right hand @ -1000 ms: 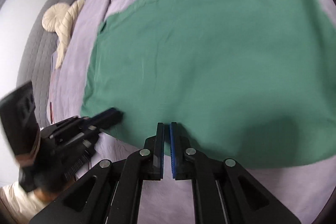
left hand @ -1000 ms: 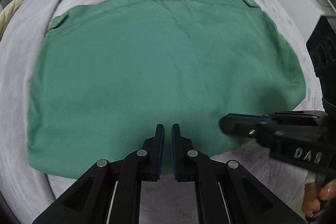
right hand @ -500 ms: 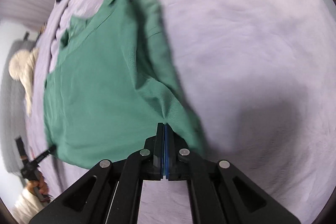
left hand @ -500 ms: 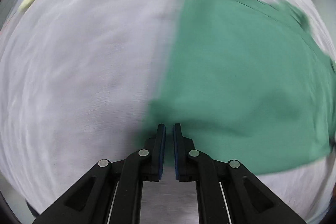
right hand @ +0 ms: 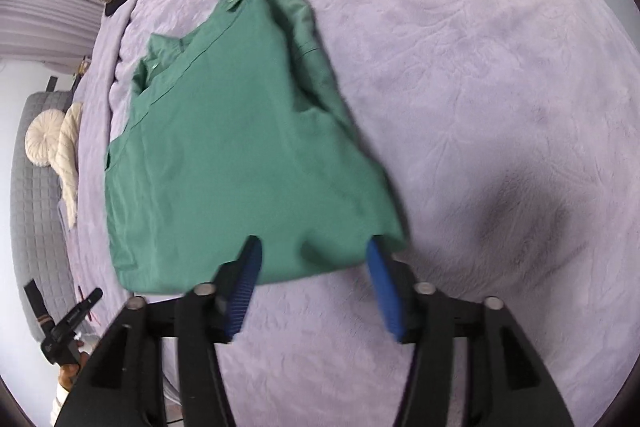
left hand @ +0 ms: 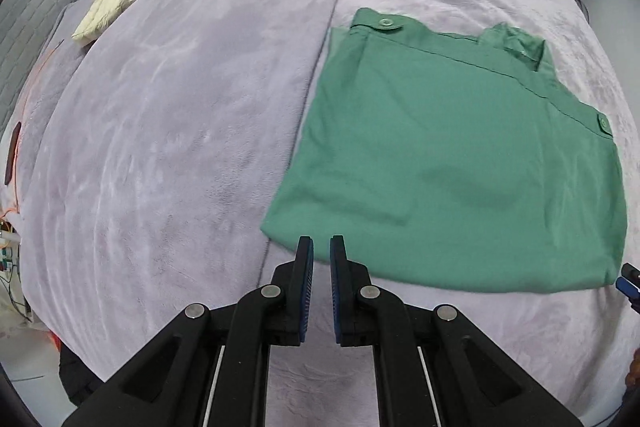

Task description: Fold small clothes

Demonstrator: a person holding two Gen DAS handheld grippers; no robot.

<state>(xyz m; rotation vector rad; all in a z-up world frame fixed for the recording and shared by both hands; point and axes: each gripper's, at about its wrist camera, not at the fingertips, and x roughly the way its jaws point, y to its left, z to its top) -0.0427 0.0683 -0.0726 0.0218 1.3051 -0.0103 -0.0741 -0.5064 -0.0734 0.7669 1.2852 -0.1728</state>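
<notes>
Now green shirt (right hand: 224, 155) lengthwise, collar away; right gripper (right hand: 314, 259) opening, left gripper (left hand: 321, 251) clenched, empty.

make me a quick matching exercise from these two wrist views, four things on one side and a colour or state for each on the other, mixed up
Things:
1. shirt
2. blanket
3. left gripper
4. right gripper

Colour or state:
A. jaws opening, shirt hem between them
B. lilac, spread over the bed
C. shut, nothing held
D. green, lying folded with the back up

Pairs: 1-D, 2-B, 3-C, 4-A
</notes>
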